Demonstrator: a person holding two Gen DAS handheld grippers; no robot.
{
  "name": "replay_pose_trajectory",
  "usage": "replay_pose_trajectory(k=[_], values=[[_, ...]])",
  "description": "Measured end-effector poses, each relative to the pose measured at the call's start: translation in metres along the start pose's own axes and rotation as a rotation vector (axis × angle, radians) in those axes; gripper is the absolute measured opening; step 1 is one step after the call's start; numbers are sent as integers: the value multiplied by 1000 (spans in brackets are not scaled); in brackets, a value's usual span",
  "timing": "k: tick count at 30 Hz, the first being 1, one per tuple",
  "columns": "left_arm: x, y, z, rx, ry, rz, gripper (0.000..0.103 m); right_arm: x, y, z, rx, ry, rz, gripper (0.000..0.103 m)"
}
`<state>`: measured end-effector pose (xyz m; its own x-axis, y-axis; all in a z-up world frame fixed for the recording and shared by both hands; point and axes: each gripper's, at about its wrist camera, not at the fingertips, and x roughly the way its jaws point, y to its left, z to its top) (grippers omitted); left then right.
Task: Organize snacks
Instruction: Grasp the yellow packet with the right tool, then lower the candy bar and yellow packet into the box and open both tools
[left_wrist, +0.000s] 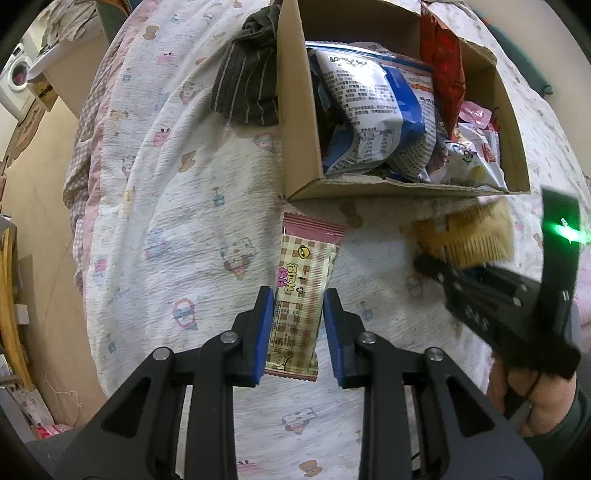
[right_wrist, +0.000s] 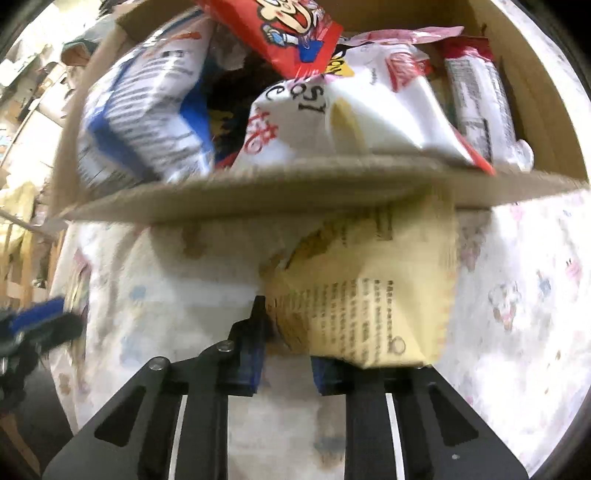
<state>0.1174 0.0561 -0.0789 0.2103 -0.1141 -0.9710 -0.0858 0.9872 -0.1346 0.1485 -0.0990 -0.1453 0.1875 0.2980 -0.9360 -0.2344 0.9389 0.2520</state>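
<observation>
My left gripper (left_wrist: 297, 314) is shut on a pink and brown checked snack packet (left_wrist: 303, 288), which stands lengthwise between the blue pads (left_wrist: 264, 332) above the bed sheet. Just beyond it is an open cardboard box (left_wrist: 291, 110) filled with snack bags, among them a blue and white bag (left_wrist: 373, 110) and a red bag (left_wrist: 443, 62). My right gripper (right_wrist: 291, 332) is shut on a pale yellow printed packet (right_wrist: 373, 295) close below the box's near wall (right_wrist: 295, 184). In the left wrist view the yellow packet (left_wrist: 472, 236) and the right gripper (left_wrist: 432, 266) sit at the right, blurred.
A white bed sheet (left_wrist: 184, 221) with cartoon prints covers the surface. A dark striped cloth (left_wrist: 247, 85) lies left of the box. A hand (left_wrist: 546, 406) holds the right gripper's grip. Past the bed's left edge are floor, shelves and a washing machine (left_wrist: 16, 74).
</observation>
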Motion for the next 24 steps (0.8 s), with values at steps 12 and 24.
replay_pose_trajectory(k=[12, 24], values=[[-8, -16, 3, 11, -19, -8, 24, -49, -22, -67, -12, -50, 138, 14], [-23, -21, -1, 21, -63, 25, 24, -84, -38, -62, 0, -110, 155, 14]])
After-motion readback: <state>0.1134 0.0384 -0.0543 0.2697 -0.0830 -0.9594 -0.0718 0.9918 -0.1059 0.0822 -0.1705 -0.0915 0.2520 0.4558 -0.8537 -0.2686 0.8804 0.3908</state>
